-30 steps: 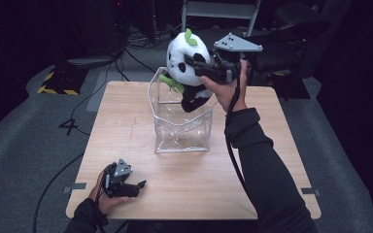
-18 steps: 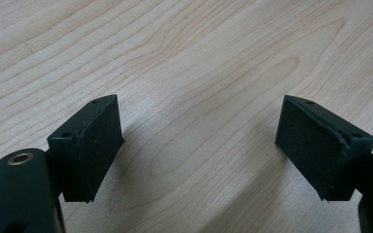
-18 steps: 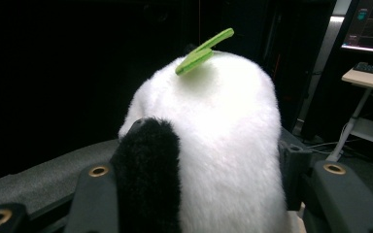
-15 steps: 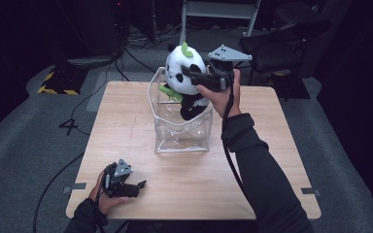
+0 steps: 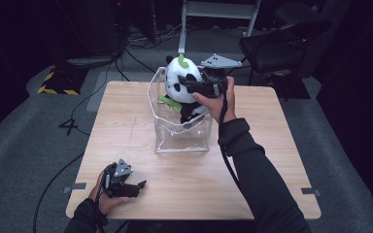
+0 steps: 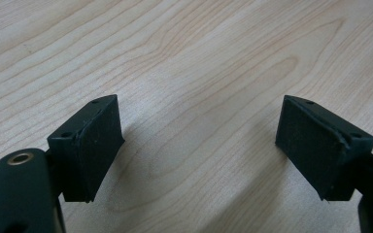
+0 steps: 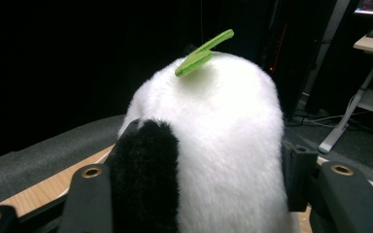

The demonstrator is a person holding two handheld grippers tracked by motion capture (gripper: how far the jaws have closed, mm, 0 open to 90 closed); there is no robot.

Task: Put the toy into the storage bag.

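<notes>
right gripper (image 5: 198, 86): clamped on plush panda (image 5: 182, 85), held partly inside clear container (image 5: 182, 131) at mid tabletop (image 5: 272, 160); left gripper (image 5: 135, 186): spread wide, empty, resting at near-left tabletop edge

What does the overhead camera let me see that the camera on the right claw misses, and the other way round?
High view alone: the whole wooden table, the clear bin that the panda's lower half is inside, the person's arms, and the left claw resting open near the table's front left corner. Right claw view alone: a close look at the panda's white fur squeezed between the two black jaws, and a desk leg in the dark background. Both: the panda with its green leaf on top, held by the right claw.
</notes>
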